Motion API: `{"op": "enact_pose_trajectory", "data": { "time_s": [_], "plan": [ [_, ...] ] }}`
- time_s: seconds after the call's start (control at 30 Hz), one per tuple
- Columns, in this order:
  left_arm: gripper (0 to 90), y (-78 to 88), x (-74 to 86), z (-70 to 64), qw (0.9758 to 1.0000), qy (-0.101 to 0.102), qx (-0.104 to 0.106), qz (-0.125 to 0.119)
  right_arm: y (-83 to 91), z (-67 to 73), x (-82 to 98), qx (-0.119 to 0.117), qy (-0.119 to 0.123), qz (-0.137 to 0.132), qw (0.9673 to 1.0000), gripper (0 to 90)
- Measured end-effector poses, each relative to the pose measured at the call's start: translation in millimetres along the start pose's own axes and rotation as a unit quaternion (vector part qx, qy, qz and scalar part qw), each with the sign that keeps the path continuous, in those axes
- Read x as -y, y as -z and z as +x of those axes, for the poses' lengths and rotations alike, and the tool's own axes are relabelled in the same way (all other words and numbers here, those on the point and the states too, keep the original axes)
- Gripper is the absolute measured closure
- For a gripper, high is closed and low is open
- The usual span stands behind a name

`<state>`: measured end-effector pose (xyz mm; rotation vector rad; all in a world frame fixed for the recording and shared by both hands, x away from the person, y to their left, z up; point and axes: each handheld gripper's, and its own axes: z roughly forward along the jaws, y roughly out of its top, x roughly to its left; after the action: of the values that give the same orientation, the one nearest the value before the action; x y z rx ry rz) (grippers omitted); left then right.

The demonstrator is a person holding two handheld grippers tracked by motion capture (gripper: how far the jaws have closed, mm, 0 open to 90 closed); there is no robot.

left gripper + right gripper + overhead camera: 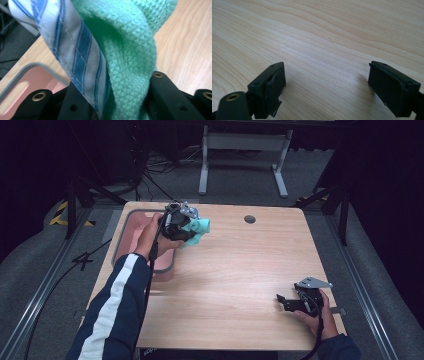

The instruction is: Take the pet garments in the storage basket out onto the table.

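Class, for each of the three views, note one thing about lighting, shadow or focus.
High view: the table is lit while the surroundings are dark. Left gripper view: the green knit cloth is sharp, the pink bin soft. Right gripper view: the open jaws cast soft shadows on the wood.

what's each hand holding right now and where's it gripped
Left tongs pinch a mint knitted cloth and striped cloth by bunched folds. Right tongs hold nothing.

table (235, 270) centre: open | pink bin (131, 227) blocks far-left corner | hole (249, 219) far edge
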<state>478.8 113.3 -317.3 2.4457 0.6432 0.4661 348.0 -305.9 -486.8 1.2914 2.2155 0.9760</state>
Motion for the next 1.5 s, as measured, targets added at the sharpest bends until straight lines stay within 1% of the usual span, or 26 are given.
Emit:
{"op": "enact_pose_trajectory", "data": {
  "time_s": [0.2,0.37,0.47,0.5,0.57,0.6,0.7,0.8,0.83,0.87,0.9,0.93,0.97,1.07,1.1,1.17,1.2,1.23,1.27,1.3,1.33,1.37,1.4,1.43,1.47,1.5],
  "plan": [
    [68.4,-17.9,-15.3,-15.8,0.9997,-0.016,0.017,0.005,0.0,0.0,0.0,0.0,0.0,0.0,1.0,14.8],
    [68.4,-33.1,-23.8,-26.3,0.9992,-0.022,0.033,0.01,0.0,0.0,0.0,0.0,0.0,0.0,1.0,14.7],
    [68.4,-43.9,-27.4,-31.7,0.9986,-0.024,0.046,0.009,0.0,0.0,0.0,0.0,0.0,0.0,1.0,14.7],
    [68.3,-48.1,-28.8,-33.6,0.9982,-0.028,0.051,0.014,0.0,0.0,0.0,0.0,0.0,0.0,1.0,14.7],
    [68.3,-54.6,-30.1,-37.3,0.9982,-0.025,0.052,0.014,0.0,0.0,0.0,0.0,0.0,0.0,1.0,14.8],
    [68.3,-58.2,-31.5,-38.4,0.9976,-0.028,0.058,0.024,0.0,0.0,0.0,0.0,0.0,0.0,1.0,14.8],
    [68.3,-68.5,-32.5,-42.4,0.9971,-0.025,0.065,0.03,0.0,0.0,0.0,0.0,0.0,0.0,1.0,14.8],
    [68.2,-77.9,-32.4,-46.7,0.997,-0.019,0.069,0.029,0.0,0.0,0.0,0.0,0.0,0.0,1.0,14.8],
    [68.2,-80.6,-32.2,-47.8,0.9967,-0.019,0.072,0.031,0.0,0.0,0.0,0.0,0.0,0.0,1.0,14.8],
    [68.2,-83.4,-32.3,-47.8,0.9963,-0.026,0.074,0.033,0.0,0.0,0.0,0.0,0.0,0.0,1.0,14.7],
    [68.1,-86.5,-31.7,-49.3,0.9964,-0.023,0.074,0.034,0.0,0.0,0.0,0.0,0.0,0.0,1.0,14.8],
    [68.1,-89.6,-31.0,-50.3,0.9963,-0.024,0.075,0.034,0.0,0.0,0.0,0.0,0.0,0.0,1.0,14.8],
    [68.1,-89.6,-31.0,-50.3,0.9963,-0.024,0.075,0.034,0.0,0.0,0.0,0.0,0.0,0.0,1.0,14.8],
    [67.9,-98.4,-29.2,-53.6,0.9955,-0.024,0.082,0.041,0.0,0.0,0.0,0.0,0.0,0.0,1.0,14.8],
    [67.8,-101.3,-28.6,-54.9,0.9954,-0.021,0.084,0.04,0.0,0.0,0.0,0.0,0.0,0.0,1.0,14.7],
    [67.6,-106.6,-27.8,-56.8,0.9951,-0.023,0.087,0.042,0.0,0.0,0.0,0.0,0.0,0.0,1.0,14.8],
    [67.4,-108.5,-27.7,-58.3,0.9949,-0.022,0.085,0.049,0.0,0.0,0.0,0.0,0.0,0.0,1.0,14.7],
    [67.0,-111.8,-26.9,-59.6,0.9952,-0.022,0.084,0.046,0.0,0.0,0.0,0.0,0.0,0.0,1.0,14.7],
    [66.6,-113.8,-26.6,-60.5,0.9948,-0.02,0.087,0.048,0.0,0.0,0.0,0.0,0.0,0.0,1.0,14.7],
    [66.1,-116.0,-26.1,-61.4,0.995,-0.023,0.085,0.047,0.0,0.0,0.0,0.0,0.0,0.0,1.0,14.7],
    [64.4,-117.1,-26.0,-62.2,0.9948,-0.024,0.084,0.053,0.0,0.0,0.0,0.0,0.0,0.0,1.0,14.8],
    [63.7,-120.7,-24.6,-64.5,0.9955,-0.021,0.075,0.054,0.0,0.0,0.0,0.0,0.0,0.0,1.0,14.7],
    [63.4,-120.7,-24.6,-64.5,0.9955,-0.021,0.075,0.054,0.0,0.0,0.0,0.0,0.0,0.0,1.0,14.7],
    [63.4,-122.7,-23.9,-64.4,0.9947,-0.026,0.081,0.058,0.0,0.0,0.0,0.0,0.0,0.0,1.0,14.7],
    [63.2,-123.8,-23.5,-65.1,0.9942,-0.025,0.083,0.065,0.0,0.0,0.0,0.0,0.0,0.0,1.0,14.7],
    [62.7,-125.5,-22.5,-65.8,0.9942,-0.026,0.081,0.066,0.0,0.0,0.0,0.0,0.0,0.0,1.0,14.8]
  ]
}}
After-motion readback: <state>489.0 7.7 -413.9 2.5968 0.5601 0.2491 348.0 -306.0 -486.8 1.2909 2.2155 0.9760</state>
